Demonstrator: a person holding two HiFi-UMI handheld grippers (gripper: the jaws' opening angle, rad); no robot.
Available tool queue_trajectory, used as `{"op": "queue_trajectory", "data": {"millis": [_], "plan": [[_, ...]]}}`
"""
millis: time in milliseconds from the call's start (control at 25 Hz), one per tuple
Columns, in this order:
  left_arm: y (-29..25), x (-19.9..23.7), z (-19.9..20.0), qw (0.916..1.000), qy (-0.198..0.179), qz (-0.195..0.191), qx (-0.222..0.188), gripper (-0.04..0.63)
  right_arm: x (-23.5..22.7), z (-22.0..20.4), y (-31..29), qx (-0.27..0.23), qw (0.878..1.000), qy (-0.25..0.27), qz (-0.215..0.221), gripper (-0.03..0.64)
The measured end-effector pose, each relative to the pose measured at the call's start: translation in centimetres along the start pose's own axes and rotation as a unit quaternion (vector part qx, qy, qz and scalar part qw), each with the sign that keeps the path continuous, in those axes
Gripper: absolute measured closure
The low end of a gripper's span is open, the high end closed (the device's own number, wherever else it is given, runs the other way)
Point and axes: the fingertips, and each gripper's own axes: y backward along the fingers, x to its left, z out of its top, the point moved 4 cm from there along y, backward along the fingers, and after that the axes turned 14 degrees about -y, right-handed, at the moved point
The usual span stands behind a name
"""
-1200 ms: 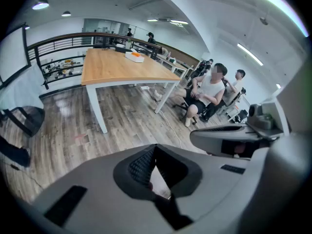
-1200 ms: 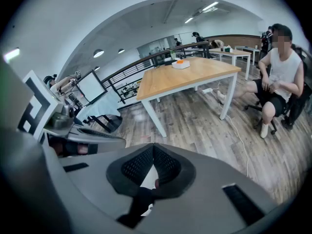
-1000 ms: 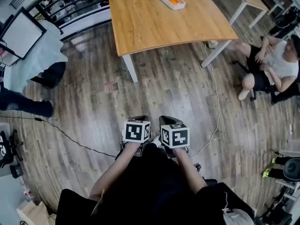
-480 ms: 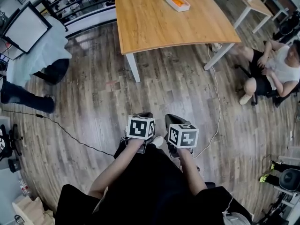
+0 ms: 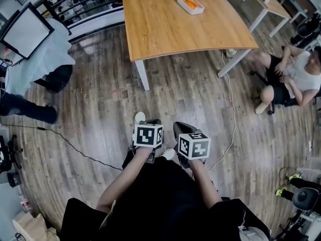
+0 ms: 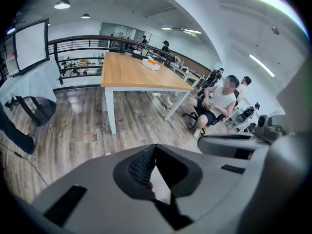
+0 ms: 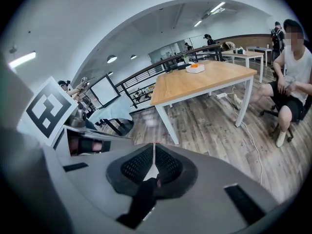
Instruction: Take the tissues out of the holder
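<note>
Two grippers: left gripper (image 6: pixel 155 147) and right gripper (image 7: pixel 154 146), held low over the floor (image 5: pixel 100 114), jaws closed on nothing.
One worktop (image 5: pixel 170 29): well apart, ahead.
One white holder (image 5: pixel 190 3): on the worktop's far part, something orange inside.
One seated person (image 5: pixel 296 74): right of the worktop.

Wood floor (image 5: pixel 185 104) open ahead, table leg (image 5: pixel 142 74) beyond, cable (image 5: pixel 232 109) at right, seated person (image 5: pixel 293 74) past it

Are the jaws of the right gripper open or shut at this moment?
Shut. In the right gripper view, the jaws of the right gripper meet at their tips, and nothing is held between them.
</note>
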Motion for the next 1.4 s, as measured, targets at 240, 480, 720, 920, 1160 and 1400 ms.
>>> {"op": "queue_trajectory", "data": {"millis": [240,480,720,920,1160,1400], "plan": [[-1.0,4.9,3.0,0.9999,0.009,-0.008,-0.008,0.588,2.2,3.1,-4.1,0.006,1.000,0.008,-0.006,0.603],[-2.3,10.7,8.7,0.9998,-0.009,-0.016,-0.010,0.588,5.1,8.5,-9.1,0.004,1.000,0.005,-0.010,0.603],[-3.9,16.1,13.9,0.9994,-0.013,-0.031,-0.011,0.588,7.3,13.6,-14.0,0.004,1.000,0.002,-0.020,0.601],[-4.8,20.3,17.1,0.9989,-0.020,-0.043,-0.007,0.588,8.7,17.7,-17.2,-0.009,0.999,-0.009,-0.035,0.601],[-5.1,24.9,20.6,0.9979,-0.040,-0.051,-0.001,0.588,10.9,22.2,-20.4,-0.027,0.998,-0.017,-0.050,0.601],[-6.5,27.1,23.7,0.9974,-0.038,-0.061,-0.001,0.588,10.7,25.1,-22.3,-0.036,0.997,-0.028,-0.068,0.601]]}}
